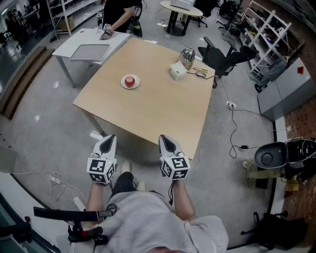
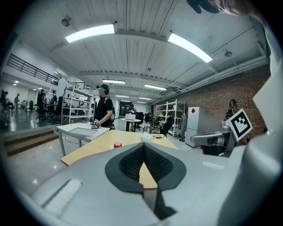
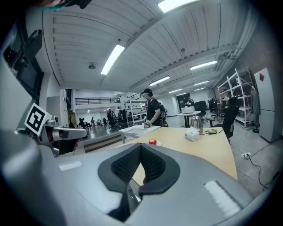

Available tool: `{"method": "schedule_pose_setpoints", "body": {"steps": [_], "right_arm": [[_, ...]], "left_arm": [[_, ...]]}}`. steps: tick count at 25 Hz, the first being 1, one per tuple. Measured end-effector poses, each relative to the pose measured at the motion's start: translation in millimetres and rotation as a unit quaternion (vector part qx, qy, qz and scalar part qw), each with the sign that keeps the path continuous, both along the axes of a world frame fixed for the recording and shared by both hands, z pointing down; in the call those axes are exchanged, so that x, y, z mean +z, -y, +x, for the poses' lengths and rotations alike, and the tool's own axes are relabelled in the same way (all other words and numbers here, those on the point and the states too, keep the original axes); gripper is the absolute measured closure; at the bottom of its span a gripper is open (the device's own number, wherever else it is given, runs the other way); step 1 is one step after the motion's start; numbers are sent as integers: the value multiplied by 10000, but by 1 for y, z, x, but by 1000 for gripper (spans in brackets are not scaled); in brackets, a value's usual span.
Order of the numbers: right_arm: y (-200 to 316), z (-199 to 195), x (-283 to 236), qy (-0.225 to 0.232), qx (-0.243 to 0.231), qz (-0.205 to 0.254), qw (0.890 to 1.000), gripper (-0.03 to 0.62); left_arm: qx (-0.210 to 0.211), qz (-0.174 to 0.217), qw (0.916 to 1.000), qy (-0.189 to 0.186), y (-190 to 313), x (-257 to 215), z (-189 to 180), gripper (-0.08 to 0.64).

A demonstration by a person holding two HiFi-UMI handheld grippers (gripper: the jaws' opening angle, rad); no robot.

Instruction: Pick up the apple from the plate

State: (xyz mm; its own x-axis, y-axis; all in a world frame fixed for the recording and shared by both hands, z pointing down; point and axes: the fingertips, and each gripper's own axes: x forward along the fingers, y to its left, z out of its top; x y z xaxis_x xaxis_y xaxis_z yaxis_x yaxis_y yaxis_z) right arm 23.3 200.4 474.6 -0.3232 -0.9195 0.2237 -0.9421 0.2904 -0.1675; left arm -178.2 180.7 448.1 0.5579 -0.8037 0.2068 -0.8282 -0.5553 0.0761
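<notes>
A red apple [image 1: 129,81] rests on a small white plate [image 1: 123,84] on the far left part of a wooden table [image 1: 148,104]. It shows small and distant in the left gripper view, apple [image 2: 117,145], and in the right gripper view, apple [image 3: 152,141]. Both grippers hang off the table's near edge, well short of the plate. My left gripper [image 1: 107,141] has its tips together and holds nothing. My right gripper [image 1: 168,141] is shut and empty too.
A white box [image 1: 177,71], a metal kettle [image 1: 187,57] and a cable lie at the table's far right. A grey side table [image 1: 89,47] stands behind, with a person [image 1: 118,15] leaning on it. Office chairs [image 1: 222,57] and shelving [image 1: 269,34] stand beyond; cables run over the floor.
</notes>
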Motion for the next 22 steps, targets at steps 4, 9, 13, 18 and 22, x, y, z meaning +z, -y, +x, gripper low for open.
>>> {"method": "schedule_pose_setpoints", "body": {"steps": [4,9,13,18,22], "right_arm": [[-2,3,-6,76,-45,76,9999,588],[-1,3,-6,146,-124,115,9998,588],[4,-1,-5,177,-210,88,9996,588],[24,-4,-2,27,-206,51,9998,588],[48,-8,4,-32,-213,-23,9998,588]], "left_arm": [[-16,25,10000,-24,-4,-3,6,541],[-81,60,9999,-63,-5,-3,9,540],[-110,22,9999,-33,0,-1,9,540],[-102,-17,9999,-14,20,2,8,540],[-27,-98,9999,-17,47,10,7,540]]}}
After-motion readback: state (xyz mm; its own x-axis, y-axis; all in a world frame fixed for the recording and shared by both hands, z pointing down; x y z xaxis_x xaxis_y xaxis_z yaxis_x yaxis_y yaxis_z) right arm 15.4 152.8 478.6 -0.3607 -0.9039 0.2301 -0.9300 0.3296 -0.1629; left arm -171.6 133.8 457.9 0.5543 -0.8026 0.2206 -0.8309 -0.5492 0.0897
